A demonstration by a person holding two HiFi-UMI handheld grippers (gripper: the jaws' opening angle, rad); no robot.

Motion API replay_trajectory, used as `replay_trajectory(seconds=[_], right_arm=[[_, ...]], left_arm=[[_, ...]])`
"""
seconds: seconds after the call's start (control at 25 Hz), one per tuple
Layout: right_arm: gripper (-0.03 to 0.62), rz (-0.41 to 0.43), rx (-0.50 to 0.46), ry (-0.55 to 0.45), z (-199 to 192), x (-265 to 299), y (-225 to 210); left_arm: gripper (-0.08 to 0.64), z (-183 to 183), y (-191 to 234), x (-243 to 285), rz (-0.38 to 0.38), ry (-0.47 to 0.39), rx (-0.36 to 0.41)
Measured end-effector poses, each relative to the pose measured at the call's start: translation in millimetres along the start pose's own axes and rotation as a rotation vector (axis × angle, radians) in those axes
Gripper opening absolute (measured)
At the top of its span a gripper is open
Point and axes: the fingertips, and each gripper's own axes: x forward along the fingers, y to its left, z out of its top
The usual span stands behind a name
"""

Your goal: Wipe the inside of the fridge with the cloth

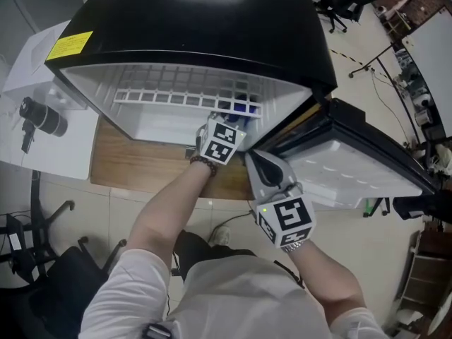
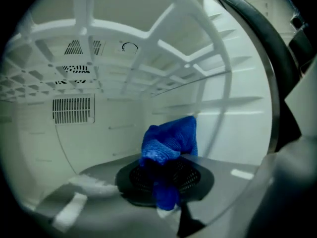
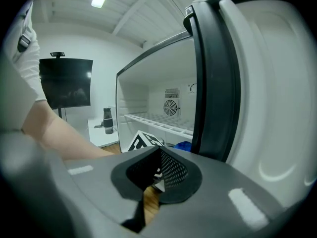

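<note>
I see one black fridge (image 1: 212,27) standing open on a wooden surface (image 1: 141,164), its single door (image 1: 353,168) swung out to the right. Inside are white walls and one white wire shelf (image 1: 176,97).

I have two grippers in view. The left gripper (image 2: 165,178) reaches into the fridge below the shelf, towards the right side of the cavity. Its jaws are clamped on the one blue cloth (image 2: 171,138), which bunches up above the jaws, with a smaller tail hanging below. I cannot tell whether the cloth touches the inner wall behind it.

The right gripper (image 3: 154,175) is outside the fridge, near the inner edge of the door. Its jaws are pressed together with nothing between them.

There is one yellow label (image 1: 70,45) on the fridge's top left corner. To the left, one dark bottle-like object (image 1: 42,119) rests on a white table (image 1: 56,154).
</note>
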Motion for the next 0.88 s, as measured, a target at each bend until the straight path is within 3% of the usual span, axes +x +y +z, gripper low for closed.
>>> replay_trajectory(seconds=[0.88], right_arm=[[0.002,0.018,0.005,-0.022,0,7,2]], left_arm=[[0.051,1,42,44,0.150,-0.022,-0.035]])
